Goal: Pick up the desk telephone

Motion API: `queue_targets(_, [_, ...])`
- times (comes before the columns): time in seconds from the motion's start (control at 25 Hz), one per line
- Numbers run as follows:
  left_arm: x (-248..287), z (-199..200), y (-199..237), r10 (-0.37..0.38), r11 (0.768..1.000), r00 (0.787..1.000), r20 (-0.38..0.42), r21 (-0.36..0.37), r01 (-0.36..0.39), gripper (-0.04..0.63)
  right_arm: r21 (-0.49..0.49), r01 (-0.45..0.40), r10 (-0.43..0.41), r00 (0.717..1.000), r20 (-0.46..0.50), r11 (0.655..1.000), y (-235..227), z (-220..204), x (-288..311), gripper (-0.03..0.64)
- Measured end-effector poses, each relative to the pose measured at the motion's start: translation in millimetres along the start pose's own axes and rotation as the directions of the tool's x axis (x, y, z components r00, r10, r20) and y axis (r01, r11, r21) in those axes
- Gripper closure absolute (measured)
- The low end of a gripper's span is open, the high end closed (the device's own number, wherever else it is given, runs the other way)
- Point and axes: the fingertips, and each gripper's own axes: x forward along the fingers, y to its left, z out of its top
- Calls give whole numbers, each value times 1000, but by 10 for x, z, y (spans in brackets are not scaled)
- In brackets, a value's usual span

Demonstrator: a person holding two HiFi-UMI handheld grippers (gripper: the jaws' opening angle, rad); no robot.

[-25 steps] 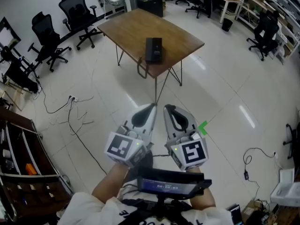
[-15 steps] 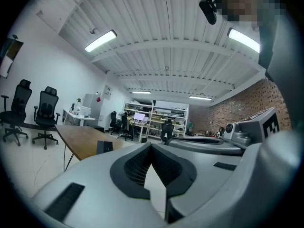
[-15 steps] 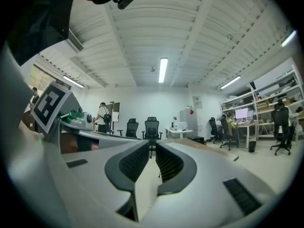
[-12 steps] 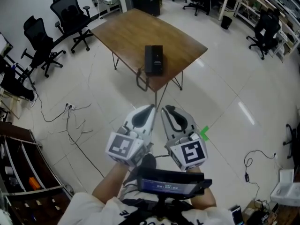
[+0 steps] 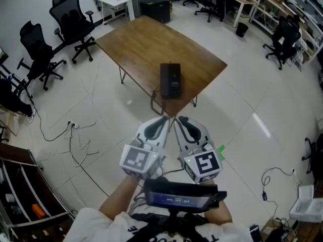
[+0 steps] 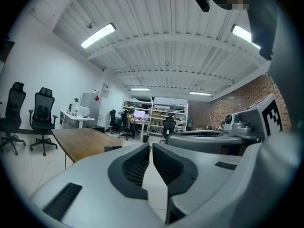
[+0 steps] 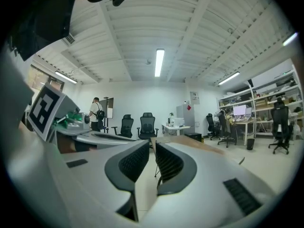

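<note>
In the head view, the desk telephone (image 5: 170, 79) lies flat on the wooden table (image 5: 144, 42), near the table's corner that points toward you, with its long side running away from you. Your left gripper (image 5: 164, 119) and right gripper (image 5: 178, 119) hang side by side in the air over the tiled floor, just short of that corner and apart from the telephone. Their tips angle toward each other, and a marker cube on each faces up at you. Each pair of jaws looks drawn together, with nothing held. Black office chairs (image 5: 70, 11) stand to the left of the table, loose cables (image 5: 75, 132) trail across the floor, and a green floor mark (image 5: 220, 150) shows just beside your right gripper.

In the left gripper view, your left gripper (image 6: 151, 148) has its jaws closed to a thin slit, and nothing sits between them. Beyond the left jaw you see the wooden table (image 6: 78, 141), and a low dark shape on it is the desk telephone (image 6: 112, 147), well ahead of the tips. The right gripper (image 6: 223, 137) fills the right side of this view.

In the right gripper view, your right gripper (image 7: 152, 146) has its jaws almost touching, with only a narrow gap and nothing in it. An edge of the wooden table (image 7: 183, 140) shows past the right jaw. The left gripper (image 7: 102, 137) sits to the left, and a person (image 7: 96, 111) stands far off by the wall
</note>
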Motion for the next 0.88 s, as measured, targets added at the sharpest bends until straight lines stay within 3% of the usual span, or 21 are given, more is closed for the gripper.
queue_targets(0.08, [58,-41,78,-25,1000,1000,-13,-14,25,521,6,9,-9,1000,-5,1000,-31,-8,110,570])
queue_targets(0.44, [306,-160,379,-31,998,999,-28,-58,30,520,39,47,-46,999,-26,998,-237,-61,361,569])
queue_targets(0.88, [910,-431,774,30,999,997,-77,-42,-33,520,59,66,-64,997,-42,996,-755,-225,945,569])
